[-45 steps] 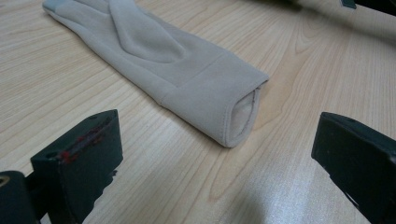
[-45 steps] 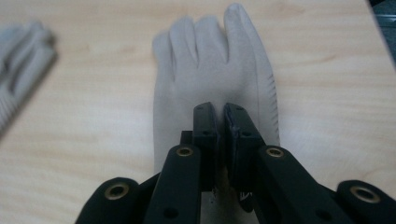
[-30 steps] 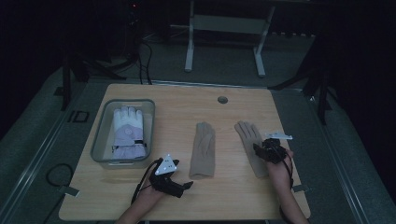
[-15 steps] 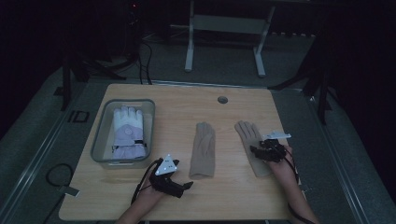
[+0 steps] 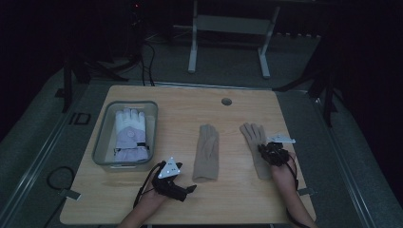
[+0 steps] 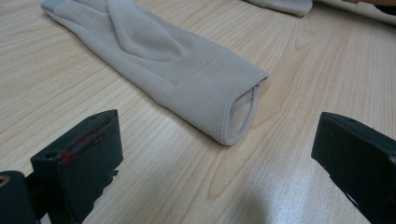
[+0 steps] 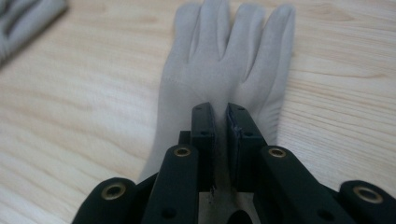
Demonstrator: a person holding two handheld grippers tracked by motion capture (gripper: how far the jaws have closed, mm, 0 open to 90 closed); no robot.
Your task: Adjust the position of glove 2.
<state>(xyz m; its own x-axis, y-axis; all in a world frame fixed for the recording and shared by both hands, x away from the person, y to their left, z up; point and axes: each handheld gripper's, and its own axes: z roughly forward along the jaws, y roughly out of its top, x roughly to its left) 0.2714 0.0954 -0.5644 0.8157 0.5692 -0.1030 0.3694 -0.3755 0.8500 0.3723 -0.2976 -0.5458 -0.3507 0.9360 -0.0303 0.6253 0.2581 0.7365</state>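
On the wooden tabletop (image 5: 237,190) my right tongs (image 7: 219,114) have just been closing, pinching the soft, limp right glove (image 7: 224,60) mid-palm, while my left tongs (image 6: 219,154) gape wide before the left glove's (image 6: 154,56) cuff.

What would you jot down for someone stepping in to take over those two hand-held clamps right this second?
Right gripper: jaws have just closed, pinching the fabric of the right beige glove, which lies flat on the table.
Left gripper: open, holding nothing, resting near the cuff of the left beige glove.
Tray on the left holds a white padded glove.
Done: right glove gripped.
Left: probably lift it and deal with the other beige glove; where they go is not evident.
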